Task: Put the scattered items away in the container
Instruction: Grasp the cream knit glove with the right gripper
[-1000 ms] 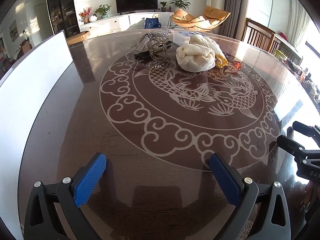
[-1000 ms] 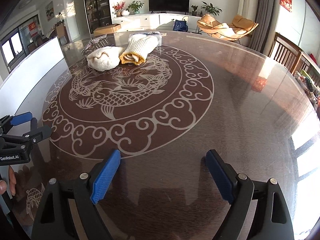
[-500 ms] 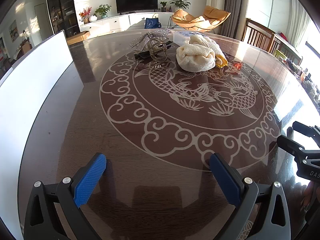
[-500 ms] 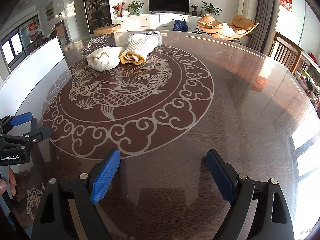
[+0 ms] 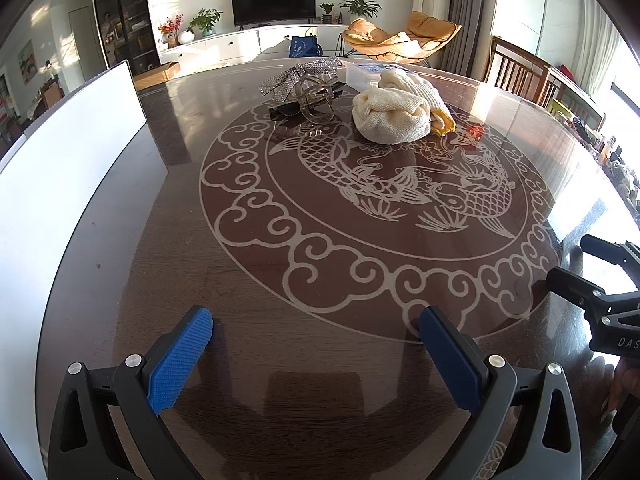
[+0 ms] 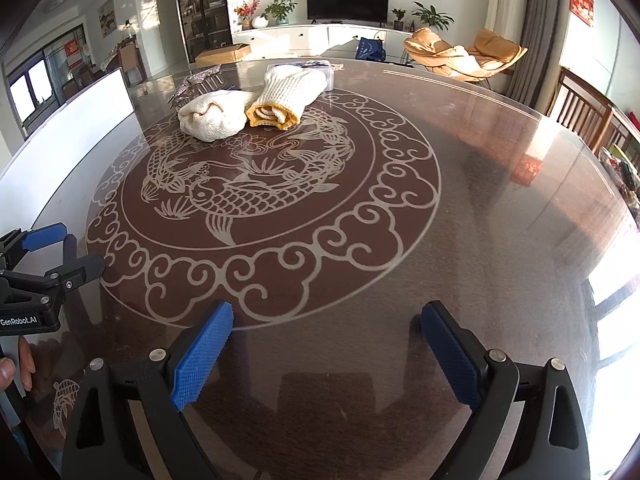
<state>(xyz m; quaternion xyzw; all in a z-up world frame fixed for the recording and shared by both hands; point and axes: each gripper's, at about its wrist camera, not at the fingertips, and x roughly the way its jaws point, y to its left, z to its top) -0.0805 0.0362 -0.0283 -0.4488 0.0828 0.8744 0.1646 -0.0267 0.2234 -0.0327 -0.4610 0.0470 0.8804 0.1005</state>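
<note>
Round dark wood table (image 5: pixel 248 360) with glass top and pale carp-and-cloud inlay, both grippers hovering over its near edge, pointing down at bare surface.

Left gripper (image 5: pixel 316 344): jaws spread wide, blue ribbed pads, nothing between them, nothing held. Its side also shows at the left edge of the right wrist view (image 6: pixel 60 252), a person's fingers (image 6: pixel 12 368) on its handle.

Right gripper (image 6: pixel 326 330): jaws wide apart and have just been opening further, nothing between them, only table below. Seen also at the right edge of the left wrist view (image 5: pixel 576 268).

Scattered items all bunched at the far side of the table, well apart from both grippers:
- cream knit cloth bundle (image 5: pixel 390 118), rolled up, lying on the far part of the carp inlay
- white knit gloves with yellow cuff (image 6: pixel 286 96), touching the bundle on its right side
- clear plastic box (image 5: pixel 370 72), just behind the gloves near the far edge, looks like the container
- clear acrylic ring piece (image 5: pixel 316 100), left of the bundle, sitting on a flat dark object (image 5: pixel 292 107)
- silver rhinestone bow (image 5: pixel 298 76), behind the ring piece, touching or overlapping it, cannot tell which

White board (image 5: pixel 60 168) standing along the table's left edge.
</note>
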